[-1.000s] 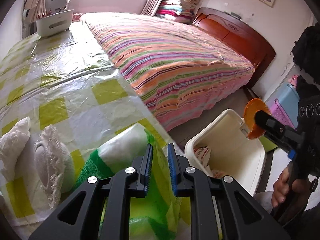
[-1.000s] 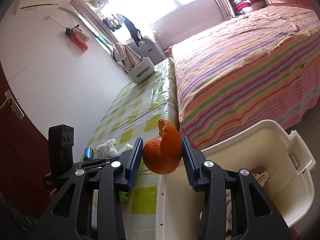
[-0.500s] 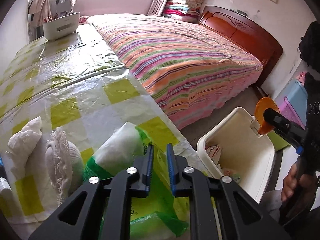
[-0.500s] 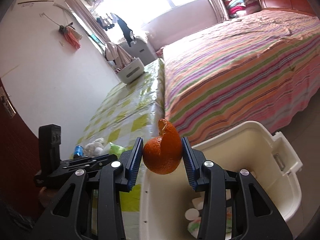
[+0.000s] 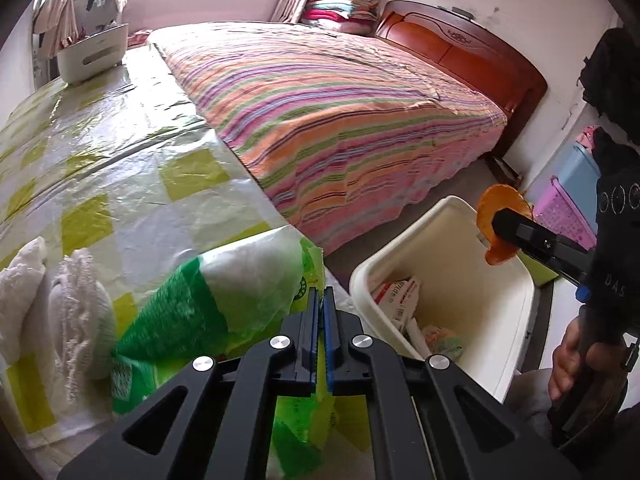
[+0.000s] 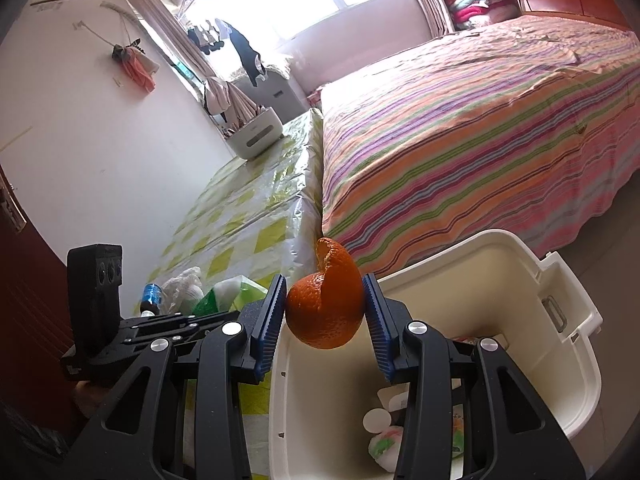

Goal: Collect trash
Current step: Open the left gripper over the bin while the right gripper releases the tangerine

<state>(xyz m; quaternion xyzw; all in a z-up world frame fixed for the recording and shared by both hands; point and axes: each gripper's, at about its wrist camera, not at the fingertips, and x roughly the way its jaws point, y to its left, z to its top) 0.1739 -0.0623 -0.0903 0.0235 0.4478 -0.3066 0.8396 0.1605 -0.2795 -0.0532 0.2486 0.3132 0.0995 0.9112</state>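
Left gripper [image 5: 320, 300]: jaws clenched tight on an edge of the green-and-white plastic bag [image 5: 224, 304], pads nearly meeting with thin film pinched between. Bag lying on the yellow-check tablecloth [image 5: 132, 184], spreading from the fingertips toward 9 o'clock and running under the gripper body. White crumpled tissues [image 5: 60, 320] touching the bag at its 9 o'clock. White caddy [image 5: 94, 54] far off at 11 o'clock on the same table.

Right gripper [image 6: 325, 308]: grasping the orange peel [image 6: 324, 312], both blue pads pressed on its sides, curled flap sticking up at 12 o'clock. Peel hanging over the near rim of the white bin [image 6: 520, 320]. Bin on the floor between table edge and striped bed [image 6: 480, 128]. Inside, toward 6 o'clock: paper packaging, a white disc, a crumpled wrapper. Left-wrist view: same peel [image 5: 500, 228] at 3 o'clock above the bin's far rim, hand [image 5: 568, 356] on the right gripper's handle at 4 o'clock.
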